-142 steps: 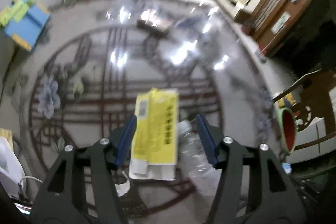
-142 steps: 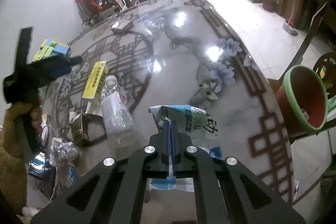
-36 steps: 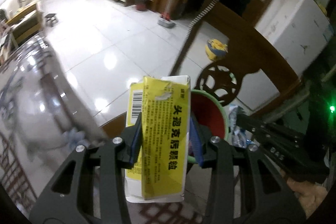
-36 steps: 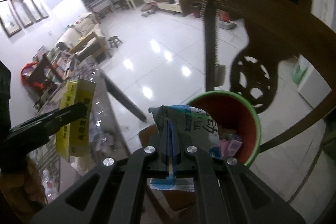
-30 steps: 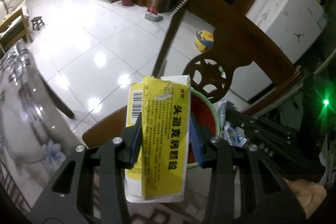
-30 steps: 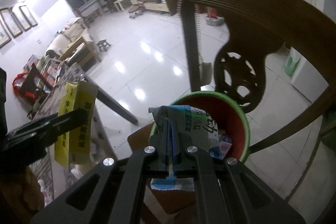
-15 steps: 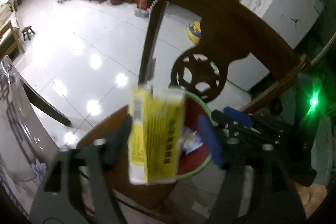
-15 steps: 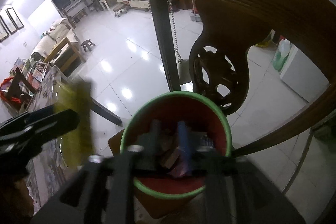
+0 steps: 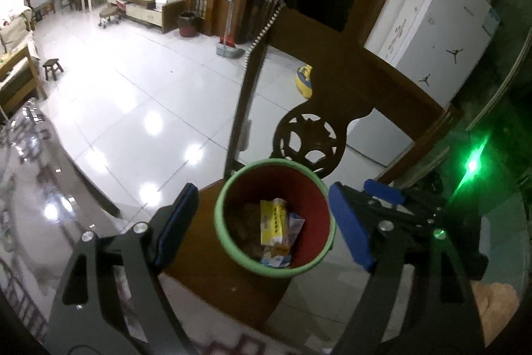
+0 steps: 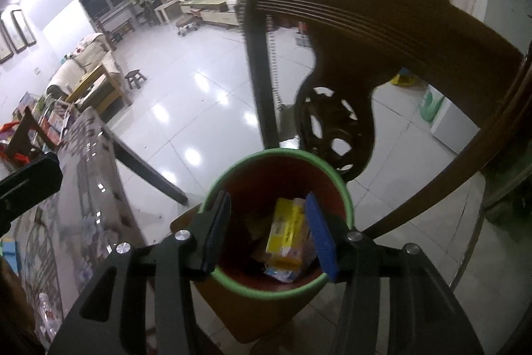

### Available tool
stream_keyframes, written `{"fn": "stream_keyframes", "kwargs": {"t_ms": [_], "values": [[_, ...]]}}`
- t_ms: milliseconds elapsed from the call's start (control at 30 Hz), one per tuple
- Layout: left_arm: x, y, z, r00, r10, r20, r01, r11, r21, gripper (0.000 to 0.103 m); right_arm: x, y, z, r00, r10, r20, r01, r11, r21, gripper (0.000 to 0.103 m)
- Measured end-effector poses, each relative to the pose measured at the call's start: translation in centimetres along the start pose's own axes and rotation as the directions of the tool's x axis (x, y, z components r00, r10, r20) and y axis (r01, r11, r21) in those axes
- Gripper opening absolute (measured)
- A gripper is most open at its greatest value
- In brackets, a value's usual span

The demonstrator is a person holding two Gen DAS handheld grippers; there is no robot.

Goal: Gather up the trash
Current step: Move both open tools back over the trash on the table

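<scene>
Both grippers, left (image 9: 262, 222) and right (image 10: 267, 230), above the bin (image 9: 232, 250), jaws opening, nothing between them. Yellow box (image 10: 286, 233) and blue-white wrapper (image 9: 294, 227) already down in the bin; probably more trash left on the table (image 10: 83, 188). Table litter seen from the right wrist only; fridge (image 9: 442, 32) from the left only.

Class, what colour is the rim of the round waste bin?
Green, on the round waste bin, clearest in the right wrist view.

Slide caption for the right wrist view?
Right gripper opening, empty, above the green-rimmed bin holding the yellow box.
</scene>
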State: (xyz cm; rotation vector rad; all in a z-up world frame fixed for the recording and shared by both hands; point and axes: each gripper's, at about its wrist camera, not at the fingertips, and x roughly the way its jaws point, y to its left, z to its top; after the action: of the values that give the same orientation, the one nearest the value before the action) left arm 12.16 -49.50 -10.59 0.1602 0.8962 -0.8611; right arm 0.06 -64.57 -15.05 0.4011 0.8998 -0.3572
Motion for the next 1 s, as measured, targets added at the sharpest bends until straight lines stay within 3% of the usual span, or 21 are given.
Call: {"fn": "stream_keyframes", "kwargs": {"t_ms": [233,400,500,667,733,800,833,900,967,1000], "values": [[-7.5,3.8,-3.8,0.997,0.051,0.062,-0.047,0.996,-0.072,0.078,-2.8,7.6,-2.2,0.994,0.108,0.003,-0.107,0.989,-0.102,0.047],[-13.3,8.5,-8.2,0.988,0.135,0.08,-0.122,0.981,-0.15,0.078,-3.7,15.6,-6.0,0.976,0.208,-0.066,-0.218,0.949,-0.228,0.047],[-16.7,11.9,-11.1,0.973,0.218,0.075,-0.2,0.96,-0.194,0.078,-4.1,19.4,-8.2,0.96,0.251,-0.12,-0.276,0.913,-0.301,0.047],[-23.5,18.9,-16.1,0.931,0.361,0.056,-0.328,0.892,-0.311,0.078,-5.1,26.7,-12.4,0.914,0.335,-0.229,-0.403,0.817,-0.412,0.048],[-26.3,21.6,-18.5,0.91,0.412,0.04,-0.371,0.854,-0.365,0.078,-5.9,30.1,-15.0,0.874,0.382,-0.302,-0.483,0.755,-0.443,0.048],[-28.3,23.5,-20.6,0.893,0.45,0.026,-0.402,0.821,-0.404,0.078,-6.8,33.9,-18.8,0.821,0.408,-0.4,-0.566,0.672,-0.477,0.054],[-29.3,24.5,-21.7,0.885,0.466,0.017,-0.415,0.804,-0.425,0.078,-7.1,34.9,-20.2,0.805,0.409,-0.429,-0.588,0.644,-0.489,0.057],[-31.0,26.3,-23.9,0.874,0.487,0.001,-0.431,0.775,-0.463,0.078,-8.1,38.5,-25.1,0.742,0.391,-0.544,-0.664,0.536,-0.521,0.063],[-32.4,27.4,-26.0,0.864,0.504,-0.016,-0.447,0.75,-0.487,0.078,-8.6,40.4,-28.4,0.693,0.37,-0.619,-0.715,0.465,-0.522,0.069],[-32.8,27.8,-26.9,0.86,0.509,-0.025,-0.453,0.741,-0.497,0.078,-8.9,41.5,-30.5,0.65,0.36,-0.669,-0.753,0.427,-0.501,0.069]]}}
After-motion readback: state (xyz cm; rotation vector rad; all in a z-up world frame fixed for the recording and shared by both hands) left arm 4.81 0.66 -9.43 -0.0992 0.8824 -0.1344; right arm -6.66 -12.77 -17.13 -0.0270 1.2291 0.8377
